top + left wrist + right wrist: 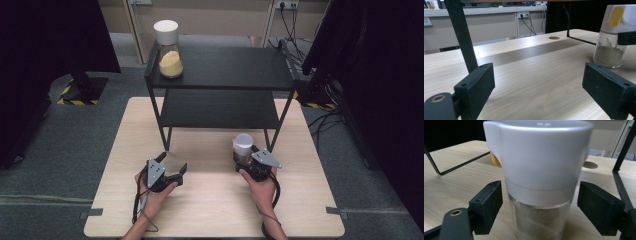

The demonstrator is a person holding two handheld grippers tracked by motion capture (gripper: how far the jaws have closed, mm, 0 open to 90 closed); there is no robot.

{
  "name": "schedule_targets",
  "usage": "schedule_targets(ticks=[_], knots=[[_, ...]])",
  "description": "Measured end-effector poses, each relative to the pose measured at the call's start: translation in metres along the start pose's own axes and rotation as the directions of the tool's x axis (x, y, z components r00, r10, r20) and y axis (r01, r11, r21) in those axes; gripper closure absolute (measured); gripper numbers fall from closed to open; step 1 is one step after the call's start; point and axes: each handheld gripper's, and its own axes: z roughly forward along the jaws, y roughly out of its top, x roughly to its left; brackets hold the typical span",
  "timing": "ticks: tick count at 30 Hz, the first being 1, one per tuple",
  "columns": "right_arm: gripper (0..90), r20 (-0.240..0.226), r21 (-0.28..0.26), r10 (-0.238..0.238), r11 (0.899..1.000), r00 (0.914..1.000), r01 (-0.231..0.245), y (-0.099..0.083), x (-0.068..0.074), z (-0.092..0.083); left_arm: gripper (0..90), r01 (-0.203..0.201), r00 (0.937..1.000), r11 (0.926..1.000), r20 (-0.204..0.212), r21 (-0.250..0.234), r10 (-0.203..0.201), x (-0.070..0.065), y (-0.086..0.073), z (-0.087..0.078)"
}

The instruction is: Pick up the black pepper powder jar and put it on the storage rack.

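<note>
You're working in a lab or test room, not a home. Your pale wooden table (215,210) stands on grey carpet (50,165), with black curtains (45,55) at nine and three o'clock. Yellow-and-black hazard tape (70,97) marks a stand's foot at ten o'clock, loose cables (327,120) trail at two o'clock, and wall sockets (523,14) sit along the trunking at twelve. The black metal shelf rack (220,70) looks like a staged prop.

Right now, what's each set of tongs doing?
Left tongs: open, holding nothing.
Right tongs: open around the jar, pads not yet touching it.
</note>
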Motion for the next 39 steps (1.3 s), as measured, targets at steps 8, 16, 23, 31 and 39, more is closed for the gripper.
schedule_targets(ticks=[8, 16, 23, 31, 39], knots=[[27.6, 0.006, 0.007, -0.003, 1.000, 1.0000, 0.002, 0.002, 0.000, 0.008, 10.5, 0.001, 1.0000, 1.0000, 0.000, -0.001, -0.001, 0.000, 0.000, 0.000], [31.0, 0.019, -0.002, -0.011, 1.000, 0.9998, 0.011, 0.000, 0.005, 0.009, 10.4, -0.004, 1.0000, 1.0000, 0.000, -0.001, 0.004, -0.001, 0.000, 0.000], [31.1, 0.015, -0.014, 0.000, 1.000, 0.9999, 0.000, 0.001, 0.005, 0.003, 10.4, -0.003, 1.0000, 1.0000, 0.000, -0.002, 0.003, -0.001, 0.000, 0.000], [31.1, 0.019, -0.095, 0.013, 0.995, 0.9997, -0.011, 0.006, 0.008, -0.022, 10.4, -0.007, 1.0000, 1.0000, 0.000, -0.001, 0.007, -0.001, 0.000, 0.000], [31.1, 0.031, -0.163, 0.019, 0.987, 0.9993, -0.014, 0.017, 0.006, -0.041, 10.4, -0.007, 1.0000, 1.0000, -0.001, -0.002, 0.007, -0.001, 0.000, 0.000]])
